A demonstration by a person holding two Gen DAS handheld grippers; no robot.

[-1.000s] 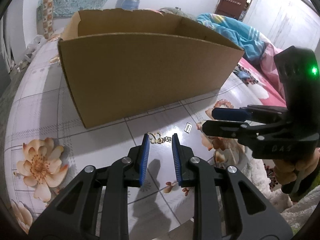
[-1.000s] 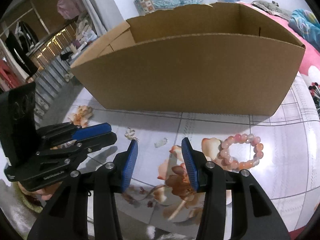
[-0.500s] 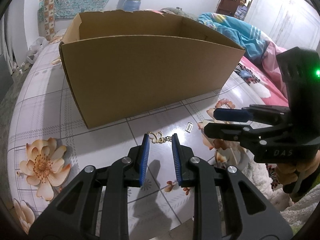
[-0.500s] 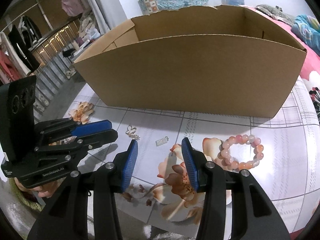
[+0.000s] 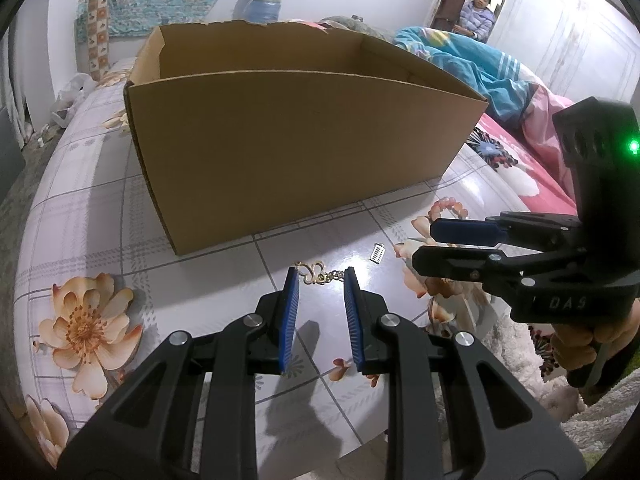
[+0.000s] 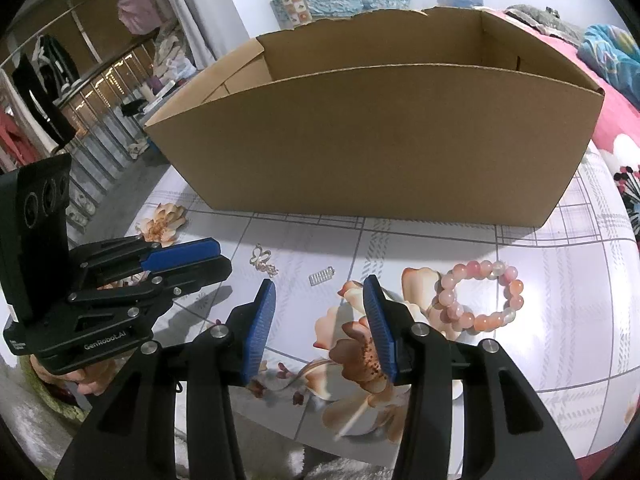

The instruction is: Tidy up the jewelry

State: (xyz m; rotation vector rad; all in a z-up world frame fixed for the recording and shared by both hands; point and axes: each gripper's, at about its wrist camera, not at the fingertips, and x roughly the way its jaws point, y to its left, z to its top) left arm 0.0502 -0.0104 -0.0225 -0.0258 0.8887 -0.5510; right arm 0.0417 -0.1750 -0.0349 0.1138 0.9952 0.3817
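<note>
Left wrist view shows our left tongs slightly parted and holding nothing, tips poised above a gold butterfly-shaped charm that lies on the floral tabletop just in front of the cardboard box. Right of that charm, also in front of the box, we see a small silver comb-like clip. Our right tongs come in sideways near the box's right front corner, gripped by a hand.

From the right wrist camera, our right tongs stand moderately open with nothing between the blue pads, hanging above a printed flower before the box. A pink beaded bracelet lies flat on the tabletop just right of them, below the box's front wall. The clip and charm lie left of it, and our left tongs beside the charm.
</note>
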